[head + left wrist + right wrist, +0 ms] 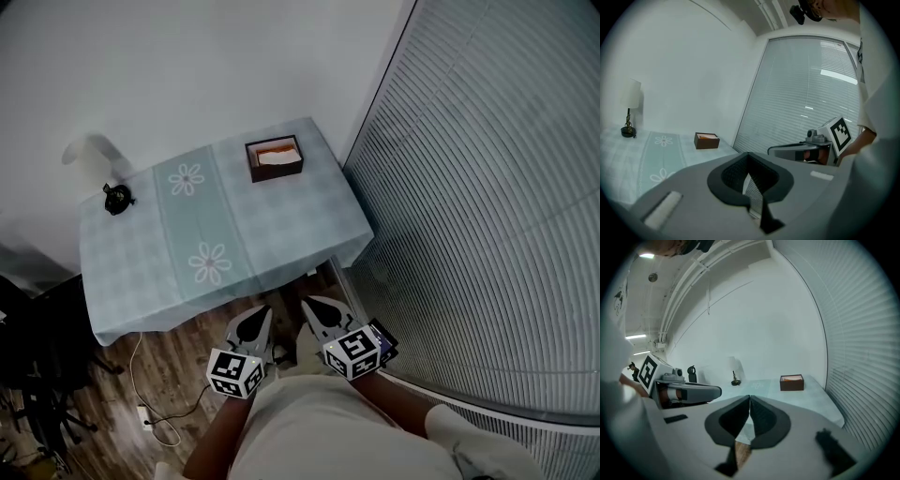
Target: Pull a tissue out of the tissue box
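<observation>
A dark brown tissue box (275, 158) sits at the far right corner of the table (281, 234), its top open and a pale tissue (277, 155) inside. The left tongs (263, 312) and right tongs (309, 303) are pressed together and empty, off the table's near edge.

Brown tissue box (275, 158), upright, open-topped

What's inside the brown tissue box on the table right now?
The tissue box is open-topped: white tissue shows inside, with an orange strip along its far edge. The walls hide how deep the stack goes.
</observation>
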`<state>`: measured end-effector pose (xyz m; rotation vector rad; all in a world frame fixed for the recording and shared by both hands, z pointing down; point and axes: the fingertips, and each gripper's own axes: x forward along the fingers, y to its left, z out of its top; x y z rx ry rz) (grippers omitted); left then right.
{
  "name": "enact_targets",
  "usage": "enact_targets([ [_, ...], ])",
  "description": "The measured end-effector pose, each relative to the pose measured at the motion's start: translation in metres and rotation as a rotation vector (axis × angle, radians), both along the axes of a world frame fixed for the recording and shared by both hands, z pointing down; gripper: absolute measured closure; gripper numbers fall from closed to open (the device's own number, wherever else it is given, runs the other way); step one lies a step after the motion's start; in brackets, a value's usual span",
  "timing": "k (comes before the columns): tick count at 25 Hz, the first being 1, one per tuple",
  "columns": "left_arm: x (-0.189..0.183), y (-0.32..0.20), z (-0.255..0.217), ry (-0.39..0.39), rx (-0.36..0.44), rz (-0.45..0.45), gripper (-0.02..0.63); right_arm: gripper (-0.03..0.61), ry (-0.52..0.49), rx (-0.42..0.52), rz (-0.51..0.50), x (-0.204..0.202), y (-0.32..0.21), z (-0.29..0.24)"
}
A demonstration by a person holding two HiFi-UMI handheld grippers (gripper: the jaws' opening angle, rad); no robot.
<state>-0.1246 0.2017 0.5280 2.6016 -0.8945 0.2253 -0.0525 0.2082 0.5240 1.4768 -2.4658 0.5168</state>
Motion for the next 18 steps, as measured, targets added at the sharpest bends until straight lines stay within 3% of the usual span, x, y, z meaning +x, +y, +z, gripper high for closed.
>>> enact_targets([
  [9, 0.02, -0.071, 0.01, 0.001, -0.02, 0.011, 0.606, 0.566, 0.001, -0.008, 0.036, 0.027, -0.071, 0.012],
  [18, 0.072, -0.211, 0.003, -0.039, -0.003, -0.02, 0.607, 0.566, -0.009, -0.002, -0.033, 0.077, -0.207, 0.01],
])
